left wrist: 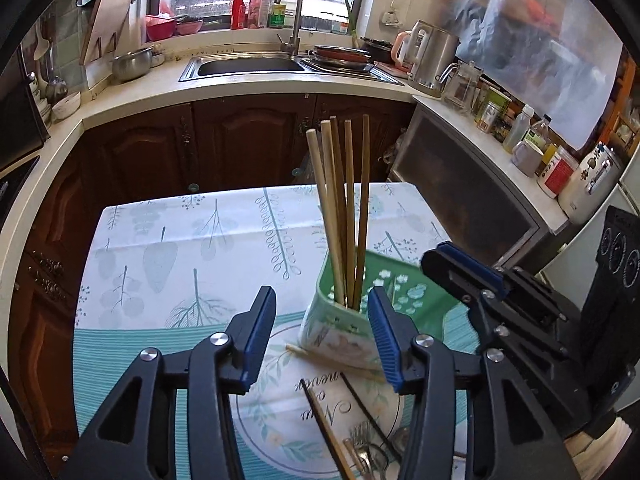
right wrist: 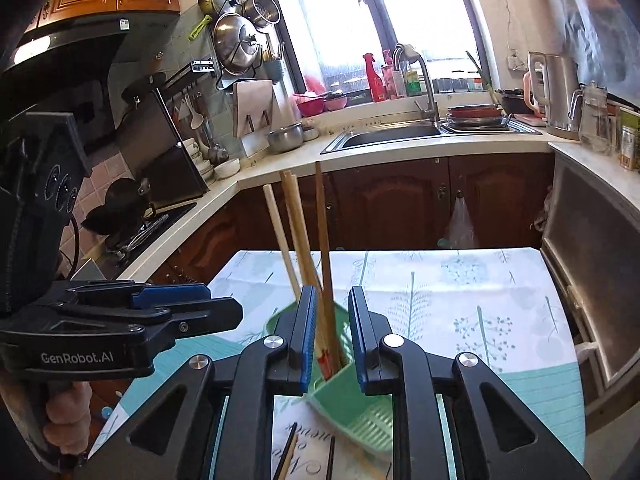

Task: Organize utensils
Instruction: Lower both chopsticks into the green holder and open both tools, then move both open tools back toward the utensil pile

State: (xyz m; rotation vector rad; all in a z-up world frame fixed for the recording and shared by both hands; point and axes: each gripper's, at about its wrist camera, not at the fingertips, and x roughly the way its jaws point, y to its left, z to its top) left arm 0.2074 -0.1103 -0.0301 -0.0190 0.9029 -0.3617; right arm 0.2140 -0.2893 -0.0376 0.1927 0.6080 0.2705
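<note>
Risk: your spread left gripper (left wrist: 322, 334) and right gripper (right wrist: 332, 332), both empty, could tip the green holder (left wrist: 340, 320), spilling chopsticks (left wrist: 340, 200).

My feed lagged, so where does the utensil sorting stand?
Done: five wooden chopsticks stand upright in the green holder. In hand: nothing I can see; the left tool and right tool are both open at the holder. Left: loose chopsticks and metal cutlery lie on the placemat.

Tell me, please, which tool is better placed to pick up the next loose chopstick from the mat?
Probably left: the left tool is open just above the loose chopsticks, while the right tool straddles the green holder.
</note>
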